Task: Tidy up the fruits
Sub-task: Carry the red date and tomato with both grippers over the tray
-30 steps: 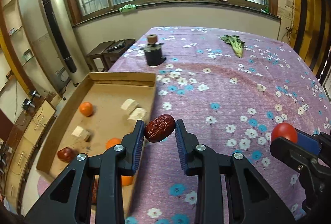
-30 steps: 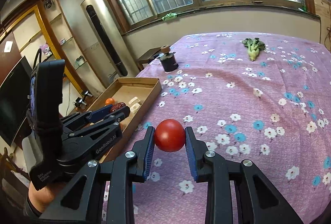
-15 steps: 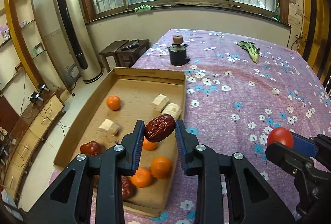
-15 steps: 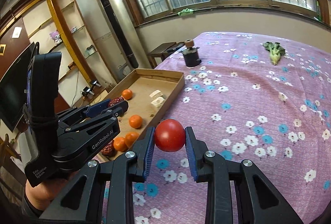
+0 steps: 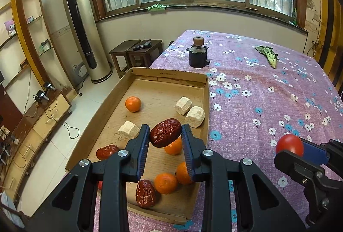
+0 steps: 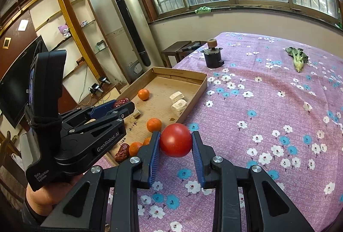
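My left gripper [image 5: 165, 135] is shut on a wrinkled red date [image 5: 165, 132] and holds it above the cardboard tray [image 5: 167, 75]. In the tray lie several oranges [image 5: 133, 104], two more dates [image 5: 146, 193] and pale blocks [image 5: 194, 116]. My right gripper [image 6: 175, 142] is shut on a red tomato [image 6: 175, 140] above the purple floral cloth, just right of the tray's near corner. In the left wrist view the tomato [image 5: 289, 144] and right gripper show at the right edge. In the right wrist view the left gripper [image 6: 122, 103] with its date hangs over the tray [image 6: 188, 75].
A dark cylindrical device [image 5: 197, 55] with a wooden knob stands beyond the tray. A green leafy vegetable [image 5: 269, 55] lies at the table's far right. The tray overhangs the table's left edge; below are floor, stools and a tall air conditioner [image 5: 80, 26].
Both grippers have pulled back and left, still holding the date and the tomato. The left gripper now hangs over the tray instead of beside its right wall.
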The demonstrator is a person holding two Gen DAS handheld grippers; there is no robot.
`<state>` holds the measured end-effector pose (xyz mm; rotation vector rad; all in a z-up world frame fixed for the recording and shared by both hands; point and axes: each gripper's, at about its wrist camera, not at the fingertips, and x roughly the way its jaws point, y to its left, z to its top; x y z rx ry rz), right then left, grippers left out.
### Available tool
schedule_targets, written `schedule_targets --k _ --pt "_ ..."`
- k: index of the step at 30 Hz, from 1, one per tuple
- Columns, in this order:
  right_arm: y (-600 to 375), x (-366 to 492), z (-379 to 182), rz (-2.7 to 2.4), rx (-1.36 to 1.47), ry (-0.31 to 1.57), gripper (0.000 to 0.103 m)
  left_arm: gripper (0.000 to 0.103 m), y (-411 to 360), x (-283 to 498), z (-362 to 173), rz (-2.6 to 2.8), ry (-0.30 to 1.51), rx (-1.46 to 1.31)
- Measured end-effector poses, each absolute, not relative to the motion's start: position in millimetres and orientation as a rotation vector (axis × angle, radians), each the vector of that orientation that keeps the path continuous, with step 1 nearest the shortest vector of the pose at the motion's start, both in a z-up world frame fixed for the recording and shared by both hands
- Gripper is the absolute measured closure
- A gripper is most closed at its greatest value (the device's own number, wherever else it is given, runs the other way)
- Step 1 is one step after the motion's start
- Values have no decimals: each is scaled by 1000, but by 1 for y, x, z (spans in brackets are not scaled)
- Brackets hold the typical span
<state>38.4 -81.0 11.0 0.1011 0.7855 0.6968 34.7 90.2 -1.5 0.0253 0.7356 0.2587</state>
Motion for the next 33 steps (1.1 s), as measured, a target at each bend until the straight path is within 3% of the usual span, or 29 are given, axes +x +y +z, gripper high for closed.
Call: schedule_targets --k 13,33 --pt "-64 44 10 725 87 797 74 75 104 38 -7 262 752 2" --pt "-21 96 6 772 101 827 74 75 221 53 -14 296 813 -238"
